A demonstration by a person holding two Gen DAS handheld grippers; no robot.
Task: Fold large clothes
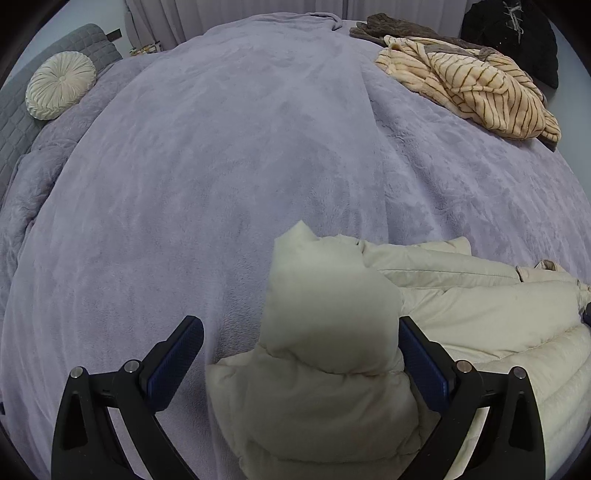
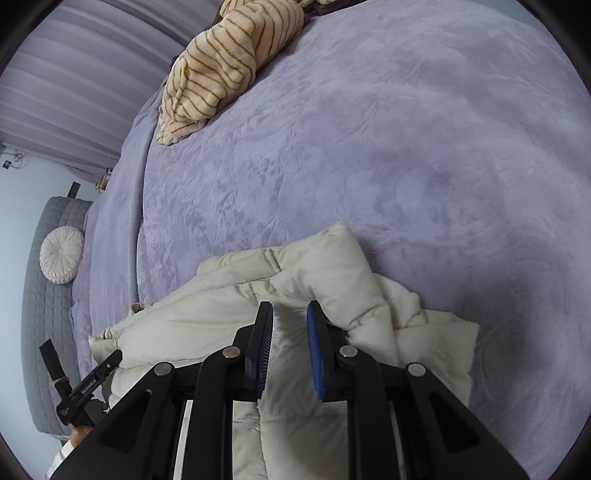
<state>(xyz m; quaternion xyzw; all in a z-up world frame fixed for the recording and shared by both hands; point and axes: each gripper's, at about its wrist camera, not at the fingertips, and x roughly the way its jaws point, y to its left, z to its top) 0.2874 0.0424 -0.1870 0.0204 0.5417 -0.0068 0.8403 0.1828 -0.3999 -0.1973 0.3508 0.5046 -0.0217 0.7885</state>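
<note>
A cream puffer jacket (image 1: 461, 295) lies bunched on the lavender bed cover (image 1: 221, 184). My left gripper (image 1: 301, 328) is open, its jaws wide apart; a puffy fold of the jacket stands between them, against the right finger (image 1: 424, 362). In the right wrist view the jacket (image 2: 295, 280) lies under my right gripper (image 2: 290, 314). Its jaws are a narrow gap apart and nothing is held between the pads; the right finger (image 2: 317, 354) touches a raised fold.
A cream garment with brown stripes (image 1: 476, 88) lies heaped at the far right of the bed, with a brown garment (image 1: 391, 26) and a black object (image 1: 517, 37) behind. A round pleated cushion (image 1: 61, 85) rests against the grey headboard (image 1: 14, 122). The left gripper's body (image 2: 85, 391) shows lower left.
</note>
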